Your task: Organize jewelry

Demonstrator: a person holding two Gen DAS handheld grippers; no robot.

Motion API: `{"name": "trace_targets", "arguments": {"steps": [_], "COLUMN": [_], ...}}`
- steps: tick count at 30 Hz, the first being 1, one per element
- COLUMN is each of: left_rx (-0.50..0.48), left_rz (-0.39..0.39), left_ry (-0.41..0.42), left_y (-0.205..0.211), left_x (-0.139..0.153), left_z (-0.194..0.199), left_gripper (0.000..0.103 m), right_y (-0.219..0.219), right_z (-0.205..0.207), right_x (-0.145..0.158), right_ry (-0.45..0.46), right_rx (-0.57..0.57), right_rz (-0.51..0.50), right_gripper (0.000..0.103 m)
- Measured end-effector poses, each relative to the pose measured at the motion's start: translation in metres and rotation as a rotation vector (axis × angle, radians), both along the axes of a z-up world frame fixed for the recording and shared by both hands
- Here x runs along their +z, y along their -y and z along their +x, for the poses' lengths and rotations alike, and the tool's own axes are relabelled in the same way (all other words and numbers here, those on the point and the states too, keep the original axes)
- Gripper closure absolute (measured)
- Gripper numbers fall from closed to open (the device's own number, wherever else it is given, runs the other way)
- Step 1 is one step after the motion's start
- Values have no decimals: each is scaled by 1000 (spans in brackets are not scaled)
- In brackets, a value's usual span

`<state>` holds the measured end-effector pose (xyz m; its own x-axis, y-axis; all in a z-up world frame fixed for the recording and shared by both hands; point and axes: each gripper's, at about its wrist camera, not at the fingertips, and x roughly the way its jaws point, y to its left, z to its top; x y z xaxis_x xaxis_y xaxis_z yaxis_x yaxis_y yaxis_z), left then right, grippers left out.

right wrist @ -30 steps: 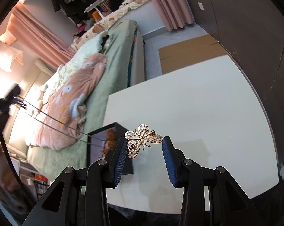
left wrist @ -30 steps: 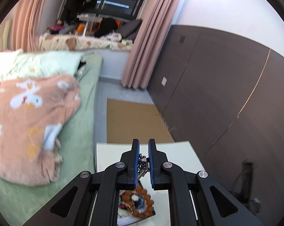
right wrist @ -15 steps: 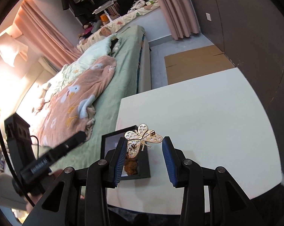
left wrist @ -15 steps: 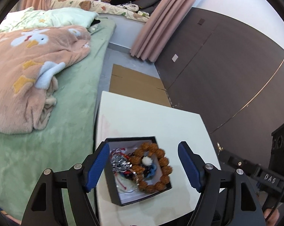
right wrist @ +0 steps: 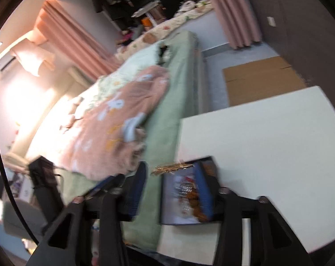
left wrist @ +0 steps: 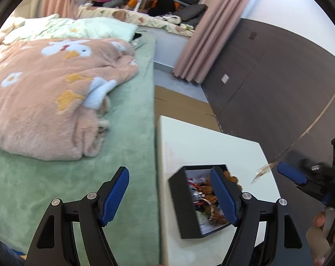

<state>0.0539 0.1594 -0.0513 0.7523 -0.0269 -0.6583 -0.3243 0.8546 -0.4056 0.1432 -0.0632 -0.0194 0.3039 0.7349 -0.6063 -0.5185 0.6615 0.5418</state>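
A black jewelry box (left wrist: 189, 201) sits at the near left corner of the white table (left wrist: 211, 141), holding a brown bead bracelet (left wrist: 214, 199) and a silvery chain. My left gripper (left wrist: 169, 197) hangs open over the box's left wall and the bed edge, with nothing between its pads. In the blurred right wrist view, my right gripper (right wrist: 169, 188) straddles the box (right wrist: 185, 201) with its jaws opening. The gold butterfly brooch (right wrist: 172, 167) lies loose between them above the box's far rim. The left wrist view shows that brooch (left wrist: 263, 170) beside a blue right finger (left wrist: 291, 175).
A green bed (left wrist: 123, 177) with a pink patterned blanket (left wrist: 45, 102) runs along the table's left side. Brown cardboard (right wrist: 260, 79) lies on the floor beyond the table. A dark panelled wall (left wrist: 267, 77) stands to the right. A person's hand (left wrist: 318, 235) shows at lower right.
My left gripper opened, leaving the chain in the box, and sank leftward. My right gripper swung left over the box, its jaws widened and the brooch came free of the pads.
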Motion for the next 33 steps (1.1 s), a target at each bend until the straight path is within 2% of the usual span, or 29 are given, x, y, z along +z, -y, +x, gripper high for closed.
{"name": "trace_targets", "arguments": {"steps": [1, 2, 6, 14, 21, 23, 30, 33], "left_rx": [8, 13, 5, -26, -96, -126, -197, -218], "left_rz": [-10, -13, -2, 22, 112, 139, 206, 242], "left_ry": [3, 5, 14, 60, 117, 125, 114, 120], "left_y": [-4, -5, -5, 11, 44, 57, 90, 100], "left_x": [0, 0, 3, 14, 30, 35, 42, 47], "left_z": [-2, -4, -8, -15, -21, -22, -29, -34], "left_gripper": [27, 27, 27, 25, 23, 18, 16, 6], "right_y": [0, 3, 12, 43, 83, 98, 134, 145], "right_z": [-1, -3, -2, -8, -20, -24, -39, -47], "right_x": [1, 2, 0, 18, 18, 16, 21, 23], "right_ry": [5, 15, -8, 28, 53, 55, 89, 107], "right_rx": [-13, -28, -63, -129, -185, -214, -263, -264], "right_rz": [7, 17, -15, -55, -115, -128, -159, -188], "right_gripper": [14, 13, 12, 12, 12, 12, 12, 12]}}
